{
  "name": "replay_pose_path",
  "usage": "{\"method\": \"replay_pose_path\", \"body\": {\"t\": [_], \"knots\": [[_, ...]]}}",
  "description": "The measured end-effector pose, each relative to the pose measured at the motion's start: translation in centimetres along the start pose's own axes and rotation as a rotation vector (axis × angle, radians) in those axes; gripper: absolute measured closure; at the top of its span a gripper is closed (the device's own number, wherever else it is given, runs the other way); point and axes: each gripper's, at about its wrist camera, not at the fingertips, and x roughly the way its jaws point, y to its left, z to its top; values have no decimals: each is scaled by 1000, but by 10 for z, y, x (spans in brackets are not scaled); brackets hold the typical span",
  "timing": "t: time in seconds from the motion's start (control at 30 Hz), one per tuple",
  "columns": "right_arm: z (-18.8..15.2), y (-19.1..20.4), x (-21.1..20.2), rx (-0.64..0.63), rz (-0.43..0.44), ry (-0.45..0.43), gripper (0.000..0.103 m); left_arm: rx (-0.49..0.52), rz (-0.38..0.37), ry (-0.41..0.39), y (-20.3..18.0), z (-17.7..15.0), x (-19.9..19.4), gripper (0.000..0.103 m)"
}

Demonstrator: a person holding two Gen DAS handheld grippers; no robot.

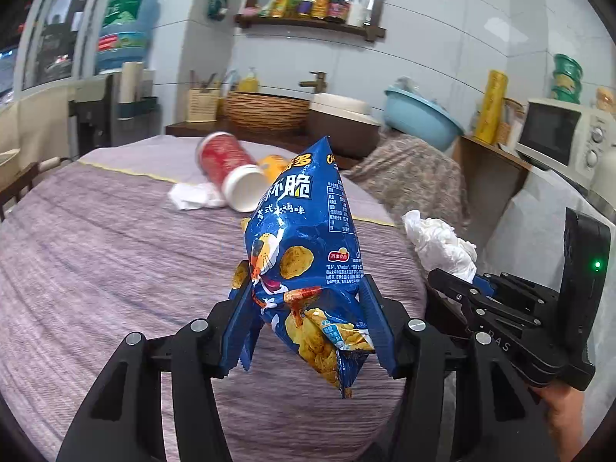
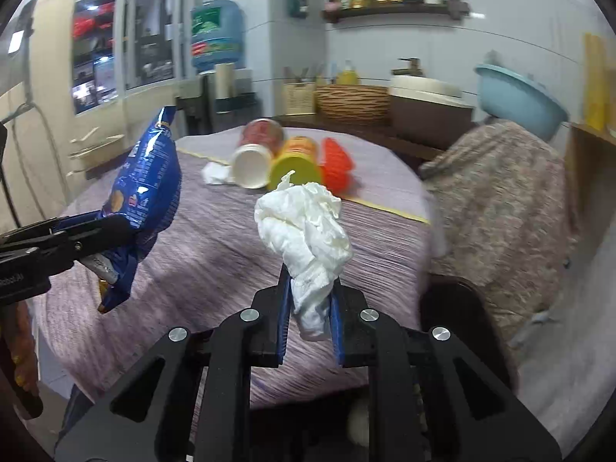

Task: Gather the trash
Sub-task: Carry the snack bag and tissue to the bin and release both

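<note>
While both loads hang clear above the table (image 1: 96,254), you have 2 grips to mind. Your left gripper (image 1: 308,331) pinches the blue snack bag (image 1: 304,238) near its lower end, so the bag stands tall above the jaws; it could tip or slide out if you swing it. Your right gripper (image 2: 310,319), nearly closed, clamps the crumpled white tissue (image 2: 304,223) by a narrow tail; soft paper could tear or pull free. The 2 grippers ride close together, so a knock is possible. No bin shows in either view. Still on the table: a red cup (image 2: 261,134), a yellow cup (image 2: 298,158), an orange piece (image 2: 337,165) and another tissue (image 2: 217,173).
</note>
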Motion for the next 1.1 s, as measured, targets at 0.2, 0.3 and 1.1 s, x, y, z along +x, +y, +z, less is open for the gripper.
{"method": "replay_pose_path", "body": {"t": [0.2,0.3,1.1], "knots": [[-13,-50,-21,63,-145,-13,84,62,-96,13,-44,2,18,49],[-20,-73,-32,95,-193,-17,84,93,-143,22,-69,2,28,49],[-86,-194,-66,287,-447,55,84,259,-346,422,-211,-61,216,44]]}}
